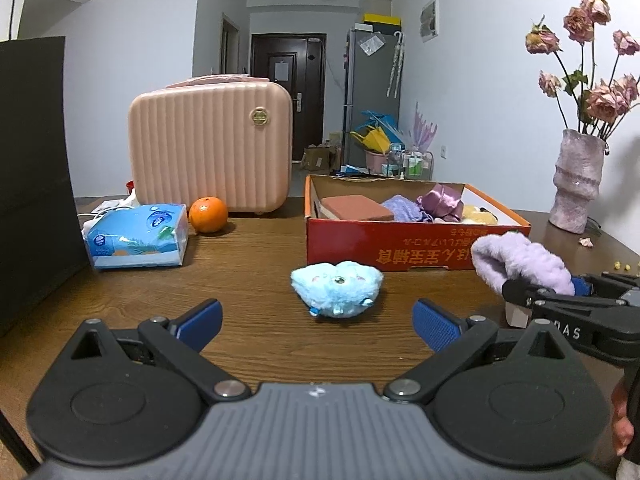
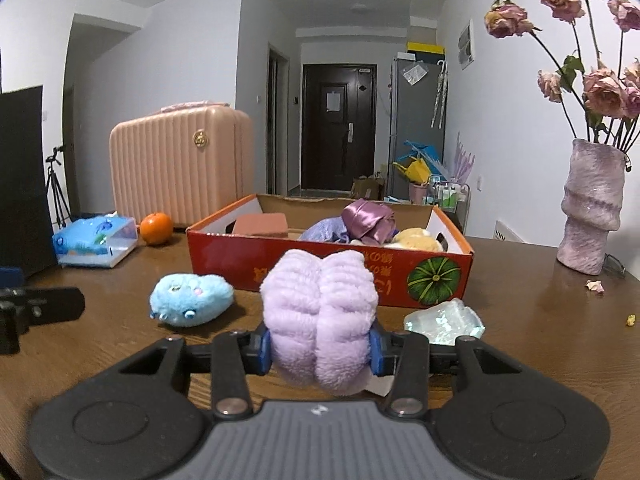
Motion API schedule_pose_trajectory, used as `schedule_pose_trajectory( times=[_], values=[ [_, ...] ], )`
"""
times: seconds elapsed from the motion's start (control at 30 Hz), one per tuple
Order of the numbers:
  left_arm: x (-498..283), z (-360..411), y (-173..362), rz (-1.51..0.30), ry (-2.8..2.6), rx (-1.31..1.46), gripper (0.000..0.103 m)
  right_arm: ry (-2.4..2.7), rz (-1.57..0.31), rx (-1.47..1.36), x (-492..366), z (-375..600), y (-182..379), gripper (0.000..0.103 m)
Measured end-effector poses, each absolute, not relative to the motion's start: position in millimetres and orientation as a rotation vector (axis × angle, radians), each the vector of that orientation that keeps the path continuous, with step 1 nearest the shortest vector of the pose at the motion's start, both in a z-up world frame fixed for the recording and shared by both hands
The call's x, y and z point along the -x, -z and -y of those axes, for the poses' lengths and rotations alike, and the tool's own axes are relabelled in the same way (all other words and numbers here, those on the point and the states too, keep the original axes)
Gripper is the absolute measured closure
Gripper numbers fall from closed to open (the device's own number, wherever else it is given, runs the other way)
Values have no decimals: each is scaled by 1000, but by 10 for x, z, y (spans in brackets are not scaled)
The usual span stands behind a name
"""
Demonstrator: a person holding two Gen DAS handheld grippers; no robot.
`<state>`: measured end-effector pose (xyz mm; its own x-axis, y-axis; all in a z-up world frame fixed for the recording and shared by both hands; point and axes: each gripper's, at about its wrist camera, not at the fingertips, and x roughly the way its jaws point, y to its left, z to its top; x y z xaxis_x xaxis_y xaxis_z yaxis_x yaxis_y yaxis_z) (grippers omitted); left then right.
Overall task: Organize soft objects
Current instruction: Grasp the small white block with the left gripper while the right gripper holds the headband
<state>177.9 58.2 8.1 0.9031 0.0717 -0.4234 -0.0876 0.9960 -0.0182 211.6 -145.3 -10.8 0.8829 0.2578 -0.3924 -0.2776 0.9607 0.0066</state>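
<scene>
My right gripper is shut on a fluffy lilac plush, lifted above the wooden table in front of the red cardboard box. From the left wrist view the same lilac plush hangs at the right in the right gripper. A light blue plush toy lies on the table just ahead of my left gripper, which stands open with nothing between its fingers. The blue plush toy sits left of the lilac one. The red box holds purple cloths, a yellow plush and a brown block.
A pink suitcase, an orange and a blue tissue pack stand at the back left. A pink vase with dried roses is at the right. A clear plastic wrapper lies near the box. A black panel flanks the left.
</scene>
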Motion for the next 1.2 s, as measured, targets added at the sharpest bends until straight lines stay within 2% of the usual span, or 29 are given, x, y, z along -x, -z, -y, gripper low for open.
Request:
schedule_pose_trajectory(
  times=[0.6, 1.2],
  values=[
    [-2126, 100, -30, -505, 2, -10, 0, -225, -348, 7, -2110, 1970, 23, 60],
    [-2579, 903, 256, -575, 83, -84, 0, -172, -355, -6, -2229, 2445, 59, 60]
  ],
)
